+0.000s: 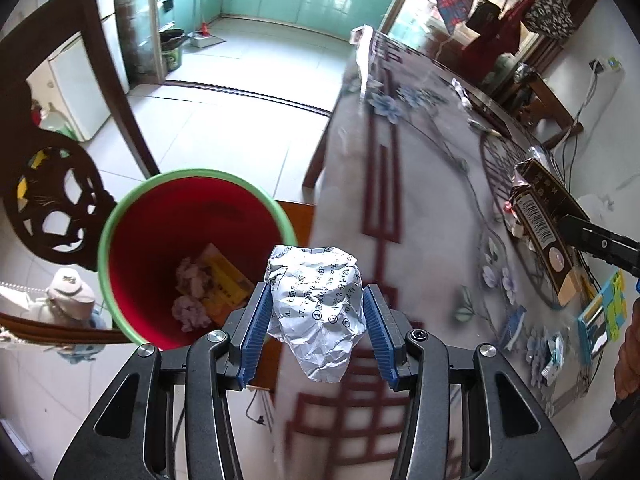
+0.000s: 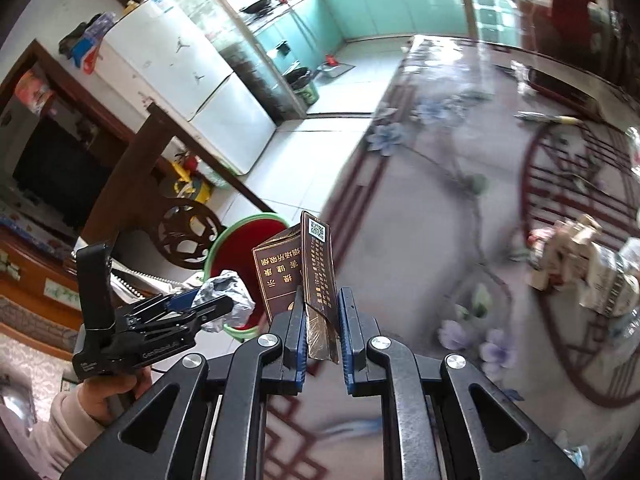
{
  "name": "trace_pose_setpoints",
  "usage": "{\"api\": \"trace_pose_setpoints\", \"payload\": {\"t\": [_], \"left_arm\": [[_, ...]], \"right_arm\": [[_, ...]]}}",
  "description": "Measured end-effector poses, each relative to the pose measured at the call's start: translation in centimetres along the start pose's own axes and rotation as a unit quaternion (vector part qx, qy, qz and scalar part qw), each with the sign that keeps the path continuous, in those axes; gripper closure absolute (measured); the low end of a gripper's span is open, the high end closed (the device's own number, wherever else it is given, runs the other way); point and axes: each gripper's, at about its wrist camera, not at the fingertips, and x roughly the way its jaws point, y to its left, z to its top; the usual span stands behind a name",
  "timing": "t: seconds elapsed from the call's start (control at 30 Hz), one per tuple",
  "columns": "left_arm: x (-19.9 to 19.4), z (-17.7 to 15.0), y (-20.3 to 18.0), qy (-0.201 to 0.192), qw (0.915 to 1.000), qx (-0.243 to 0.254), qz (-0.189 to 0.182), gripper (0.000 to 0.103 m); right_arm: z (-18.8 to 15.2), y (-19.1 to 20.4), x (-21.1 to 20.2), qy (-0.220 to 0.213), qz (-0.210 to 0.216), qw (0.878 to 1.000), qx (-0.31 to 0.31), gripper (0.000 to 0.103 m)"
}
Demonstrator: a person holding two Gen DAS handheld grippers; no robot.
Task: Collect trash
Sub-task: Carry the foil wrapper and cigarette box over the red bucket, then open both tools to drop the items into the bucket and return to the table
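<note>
Left wrist view: the left gripper [image 1: 318, 316] clamps a crumpled paper ball [image 1: 318, 312] between its 2 blue pads [image 1: 256, 320], low at frame centre. At lower left of the ball stands the red bin [image 1: 132, 248] with a green rim, already containing crumpled tissue and a yellow packet. In the right wrist view, the right gripper [image 2: 322, 324] pinches a flattened brown cigarette box [image 2: 316, 276] at centre, jaws narrow, above the flowered tabletop [image 2: 420, 208].
</note>
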Motion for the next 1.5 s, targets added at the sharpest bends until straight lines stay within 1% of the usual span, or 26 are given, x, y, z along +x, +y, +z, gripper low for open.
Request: {"api": "trace_pose_setpoints", "payload": {"t": [0.1,0.37,0.57,0.67,0.9,1.27,1.43,1.47,1.5], "left_arm": [[-0.2,0.0,1.5,-0.003,0.9999,-0.014,0.008,0.058],[-0.3,-0.5,6.0,0.005,0.9974,-0.058,0.042,0.058],[0.2,0.1,8.6,0.009,0.9944,-0.083,0.065,0.058],[0.5,0.5,9.2,0.010,0.9936,-0.093,0.064,0.058],[1.2,1.5,9.6,0.007,0.9935,-0.094,0.065,0.058],[2.2,2.0,10.7,0.019,0.9900,-0.115,0.080,0.058],[2.0,2.1,11.0,0.015,0.9887,-0.132,0.071,0.058],[1.9,2.1,11.0,0.014,0.9884,-0.132,0.073,0.057],[1.9,2.1,11.0,0.013,0.9880,-0.133,0.078,0.052]], "right_arm": [[0.7,1.6,1.5,0.011,0.007,1.000,-0.015,0.092],[1.8,4.9,5.4,0.034,0.035,0.999,-0.024,0.092],[2.4,6.9,6.7,0.039,0.039,0.998,-0.037,0.092],[2.5,7.5,7.3,0.043,0.041,0.997,-0.040,0.092],[2.8,7.8,8.5,0.053,0.046,0.997,-0.039,0.092],[3.5,9.7,10.1,0.063,0.052,0.994,-0.072,0.092],[3.6,10.7,11.1,0.067,0.065,0.992,-0.081,0.092],[3.6,10.8,11.2,0.066,0.067,0.992,-0.082,0.092],[3.6,10.9,11.4,0.065,0.069,0.992,-0.083,0.092]]}}
